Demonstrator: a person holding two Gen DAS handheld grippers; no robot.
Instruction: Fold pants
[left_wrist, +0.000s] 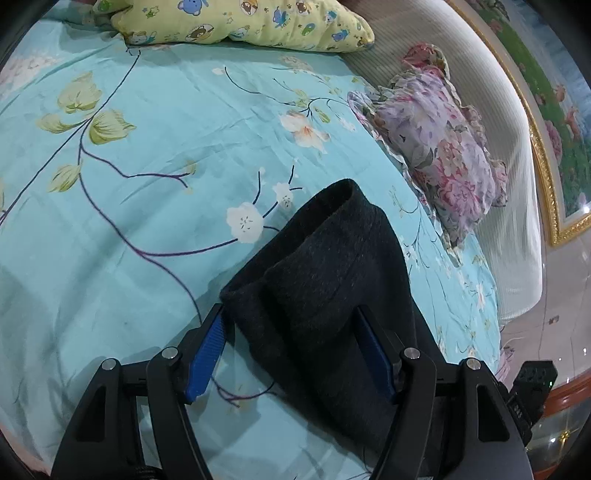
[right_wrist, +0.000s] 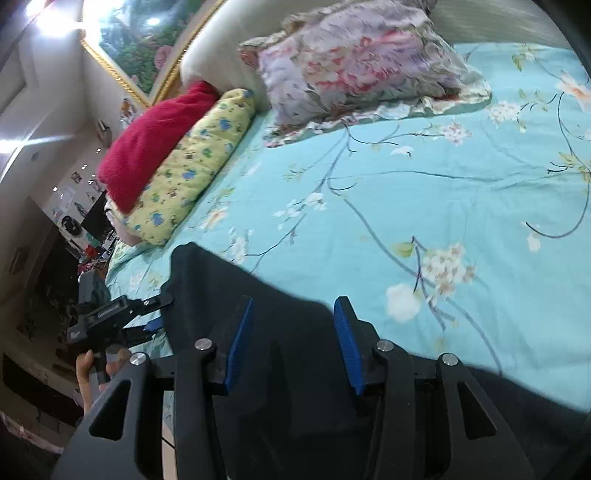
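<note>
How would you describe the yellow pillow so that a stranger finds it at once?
Start at the turquoise flowered bedsheet. At its edge lie three cushions: a ruffled pillow with pink flowers, a plain red cushion, and between them the yellow pillow. Only the yellow one carries small blue cartoon animals.

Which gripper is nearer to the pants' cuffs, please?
Left. The left gripper is open around the pants just behind the cuffs; the right gripper is open over the pants farther along, with no cuffs in its view.
</note>
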